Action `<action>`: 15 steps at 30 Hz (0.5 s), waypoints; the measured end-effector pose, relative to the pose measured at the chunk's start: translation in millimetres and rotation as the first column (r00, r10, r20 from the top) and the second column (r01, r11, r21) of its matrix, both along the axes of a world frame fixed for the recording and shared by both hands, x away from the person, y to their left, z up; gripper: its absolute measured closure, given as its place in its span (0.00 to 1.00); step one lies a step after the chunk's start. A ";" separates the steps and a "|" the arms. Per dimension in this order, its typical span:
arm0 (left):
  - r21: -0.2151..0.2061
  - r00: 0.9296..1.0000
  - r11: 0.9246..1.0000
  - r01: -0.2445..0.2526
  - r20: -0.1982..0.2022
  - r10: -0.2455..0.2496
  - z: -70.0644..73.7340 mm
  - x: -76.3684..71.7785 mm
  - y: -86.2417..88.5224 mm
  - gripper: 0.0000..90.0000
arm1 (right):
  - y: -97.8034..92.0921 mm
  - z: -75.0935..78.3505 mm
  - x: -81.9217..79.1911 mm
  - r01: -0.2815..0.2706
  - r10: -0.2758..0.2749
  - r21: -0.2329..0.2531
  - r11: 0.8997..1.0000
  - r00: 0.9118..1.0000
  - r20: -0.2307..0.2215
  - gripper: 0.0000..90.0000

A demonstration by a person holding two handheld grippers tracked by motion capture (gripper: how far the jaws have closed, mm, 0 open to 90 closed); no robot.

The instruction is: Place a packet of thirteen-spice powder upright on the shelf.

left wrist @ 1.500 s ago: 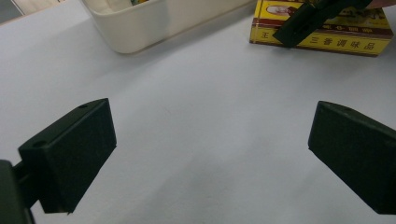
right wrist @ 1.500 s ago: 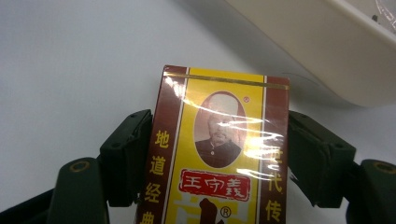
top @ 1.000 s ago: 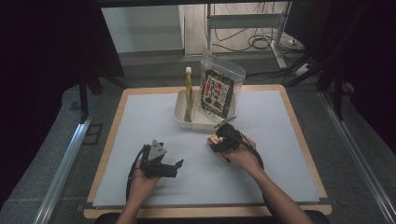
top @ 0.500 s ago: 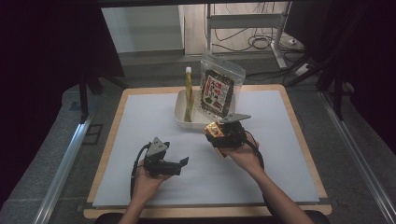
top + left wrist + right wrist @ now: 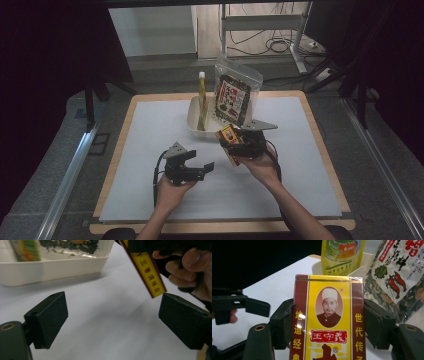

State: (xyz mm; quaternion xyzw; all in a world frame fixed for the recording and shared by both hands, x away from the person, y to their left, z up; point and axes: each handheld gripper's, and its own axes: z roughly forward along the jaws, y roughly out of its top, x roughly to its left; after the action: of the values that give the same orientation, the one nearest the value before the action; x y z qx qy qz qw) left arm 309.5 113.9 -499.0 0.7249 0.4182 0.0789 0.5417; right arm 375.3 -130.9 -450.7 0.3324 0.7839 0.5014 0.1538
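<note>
Right gripper view has the right gripper (image 5: 329, 325) clamped on a yellow-and-maroon box (image 5: 328, 320), carried just short of the white tray (image 5: 196, 119) — next, lift it over the rim — left gripper (image 5: 192, 167) gaping, empty.

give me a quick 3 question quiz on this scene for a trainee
1. True or false: the right gripper is shut on the yellow and maroon box.
2. How do the jaws of the left gripper stand? A) wide apart with nothing between them B) clamped on the white tray C) closed on the seaweed bag
3. Name the two packets that stand in the white tray.

Key
1. True: a jaw presses each side of the box.
2. A.
3. The tall yellow packet and the clear seaweed bag.
</note>
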 end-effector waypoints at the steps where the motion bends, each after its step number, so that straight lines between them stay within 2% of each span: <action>1: -0.019 1.000 1.000 0.008 -0.006 -0.009 0.1 2.6 -5.9 0.12 | 1.5 -0.2 -0.6 -0.005 0.005 0.003 1.000 1.000 0.003 0.36; 4: -0.043 0.999 0.999 0.017 -0.029 -0.019 -1.3 6.1 -14.8 0.13 | 3.5 -0.6 -1.7 -0.010 0.010 0.005 1.000 1.000 0.013 0.36; 9: -0.068 0.999 0.997 0.030 -0.041 -0.033 -3.4 9.7 -25.8 0.15 | 5.3 -0.1 -3.1 -0.011 0.011 0.007 1.000 1.000 0.023 0.35; 12: -0.103 0.997 0.994 0.039 -0.058 -0.045 -4.7 12.0 -37.6 0.17 | 5.6 0.0 -3.7 -0.009 0.009 0.010 1.000 1.000 0.028 0.36; 15: -0.104 0.997 0.994 0.036 -0.065 -0.043 -5.1 13.1 -43.2 0.19 | 6.1 0.0 -4.1 -0.007 0.007 0.008 1.000 0.999 0.032 0.36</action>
State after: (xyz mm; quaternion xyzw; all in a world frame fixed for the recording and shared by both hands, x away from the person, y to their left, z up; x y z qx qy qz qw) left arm 322.6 70.7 -504.2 0.7066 0.4252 0.0220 0.5653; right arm 371.2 -124.8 -450.7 0.3222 0.7804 0.5105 0.1632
